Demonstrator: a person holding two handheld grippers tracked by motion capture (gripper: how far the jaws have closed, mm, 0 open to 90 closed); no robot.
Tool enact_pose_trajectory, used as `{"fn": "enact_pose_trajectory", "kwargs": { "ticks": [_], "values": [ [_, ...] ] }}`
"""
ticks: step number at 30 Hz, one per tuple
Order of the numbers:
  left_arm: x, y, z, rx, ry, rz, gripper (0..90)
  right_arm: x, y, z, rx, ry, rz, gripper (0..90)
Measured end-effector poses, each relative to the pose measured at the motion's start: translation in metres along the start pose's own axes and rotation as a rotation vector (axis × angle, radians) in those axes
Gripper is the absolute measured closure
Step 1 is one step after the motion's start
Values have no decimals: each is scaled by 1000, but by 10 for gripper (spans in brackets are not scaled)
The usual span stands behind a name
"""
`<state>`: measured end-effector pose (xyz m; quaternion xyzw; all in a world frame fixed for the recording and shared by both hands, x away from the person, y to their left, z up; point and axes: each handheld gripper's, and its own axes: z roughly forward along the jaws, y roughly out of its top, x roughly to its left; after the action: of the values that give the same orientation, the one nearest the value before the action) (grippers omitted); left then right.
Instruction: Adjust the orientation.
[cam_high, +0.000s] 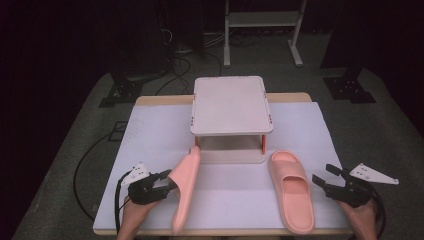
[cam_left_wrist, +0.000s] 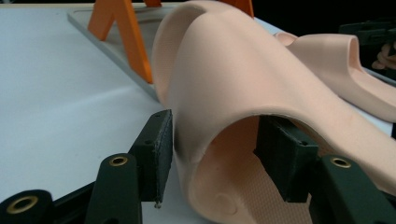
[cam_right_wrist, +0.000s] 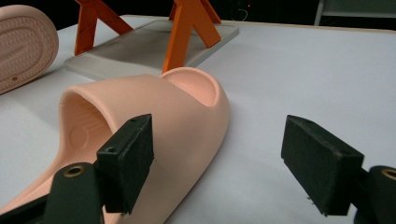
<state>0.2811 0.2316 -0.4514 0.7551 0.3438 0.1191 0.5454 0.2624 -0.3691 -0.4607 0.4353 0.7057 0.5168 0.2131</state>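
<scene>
Left slipper (cam_high: 185, 192) at 7 o'clock on bench (cam_high: 150, 130), tipped on edge, sole facing left. Left tool (cam_high: 167, 182) clamped on its strap: one jaw outside, one inside. Right slipper (cam_high: 291, 189) flat at 5 o'clock, right tool (cam_high: 320, 183) beside it, jaws apart, nothing held. Rack (cam_high: 231, 107) at 12 o'clock. Foam: light, soft, squashes under pads, slightly grippy. Strap is best hold; sole edge too thick. Left slipper's heel cut off at bench edge; contact of inner pad hard to read.
</scene>
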Motion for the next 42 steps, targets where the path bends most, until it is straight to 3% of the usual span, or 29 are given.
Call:
{"fn": "enact_pose_trajectory", "kwargs": {
  "ticks": [9,18,29,34,38,42],
  "values": [
    [-12,7,24,24,-52,15,449,-1,0,-2,-5,0,1,247],
    [-30,10,47,90,-104,72,435,-2,-1,-4,-9,6,1,247],
    [-34,9,48,104,-87,98,394,2,0,-8,-27,35,-6,247],
    [-36,7,46,120,-69,118,360,8,2,-14,-44,73,-9,247],
    [-36,3,46,145,-57,128,363,15,0,-15,-27,96,-21,247],
    [-34,0,45,162,-48,120,436,24,-5,-7,12,120,-18,266]
  ]
}}
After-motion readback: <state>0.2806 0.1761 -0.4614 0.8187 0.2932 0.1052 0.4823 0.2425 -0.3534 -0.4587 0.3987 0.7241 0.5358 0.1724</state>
